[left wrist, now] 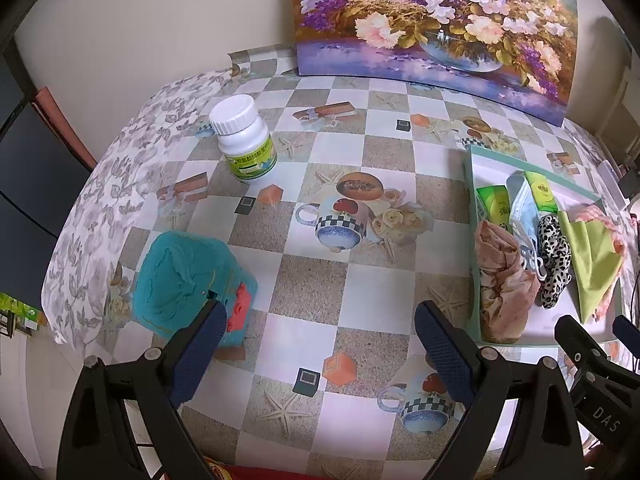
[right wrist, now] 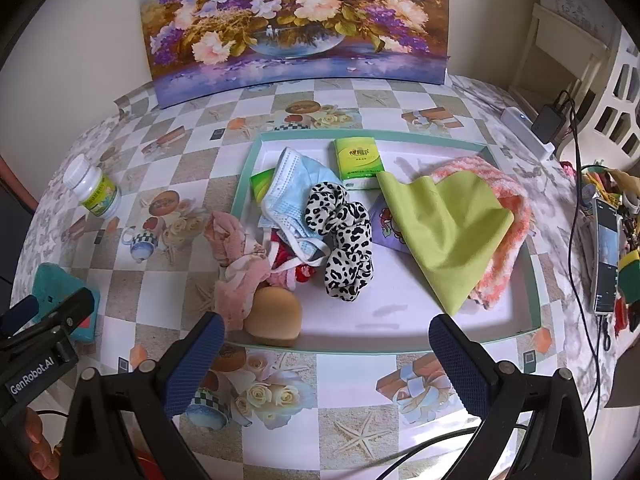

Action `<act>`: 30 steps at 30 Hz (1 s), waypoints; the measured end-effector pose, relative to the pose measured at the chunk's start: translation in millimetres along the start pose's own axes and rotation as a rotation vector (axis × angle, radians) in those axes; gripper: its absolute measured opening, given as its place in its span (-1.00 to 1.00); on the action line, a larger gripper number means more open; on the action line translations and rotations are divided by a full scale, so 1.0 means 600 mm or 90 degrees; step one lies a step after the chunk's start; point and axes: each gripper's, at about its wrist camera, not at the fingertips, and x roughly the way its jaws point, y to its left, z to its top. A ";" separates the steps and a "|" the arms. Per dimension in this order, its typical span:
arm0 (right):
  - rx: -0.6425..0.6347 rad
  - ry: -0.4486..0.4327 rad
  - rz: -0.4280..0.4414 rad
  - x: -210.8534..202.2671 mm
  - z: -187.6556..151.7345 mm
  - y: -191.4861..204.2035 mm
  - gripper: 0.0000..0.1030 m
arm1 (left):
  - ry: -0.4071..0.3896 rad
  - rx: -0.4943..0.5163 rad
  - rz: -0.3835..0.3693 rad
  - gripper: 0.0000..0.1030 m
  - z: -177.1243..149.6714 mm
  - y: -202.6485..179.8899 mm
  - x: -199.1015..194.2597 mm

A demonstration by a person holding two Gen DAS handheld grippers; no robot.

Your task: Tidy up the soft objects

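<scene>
Teal sponge just beside left tool, seemingly untouched, tool spread

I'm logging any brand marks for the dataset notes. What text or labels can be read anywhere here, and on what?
"GenRobot.AI": on the left hand-held gripper, seen from the right wrist.
"DAS": on the right hand-held gripper, seen from the left wrist; the word may run on out of view.
White bottle: green label print too blurred to read.
Green tissue pack: print too small to read.
Phone: screen unreadable.
</scene>
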 end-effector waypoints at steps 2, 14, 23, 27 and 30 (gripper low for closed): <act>-0.001 0.000 -0.001 0.001 0.000 0.000 1.00 | 0.000 0.000 0.000 0.85 0.000 0.000 0.000; -0.001 0.000 -0.002 0.003 -0.001 0.001 1.00 | 0.004 -0.002 -0.002 0.85 0.000 0.002 0.003; 0.000 0.000 -0.003 0.003 -0.002 0.000 1.00 | 0.006 -0.004 -0.003 0.85 0.000 0.004 0.003; 0.002 0.001 -0.003 0.005 -0.004 -0.004 1.00 | 0.004 -0.005 -0.003 0.85 0.000 0.004 0.002; 0.001 0.001 -0.003 0.005 -0.002 -0.003 1.00 | -0.002 -0.009 -0.002 0.85 -0.001 0.004 -0.001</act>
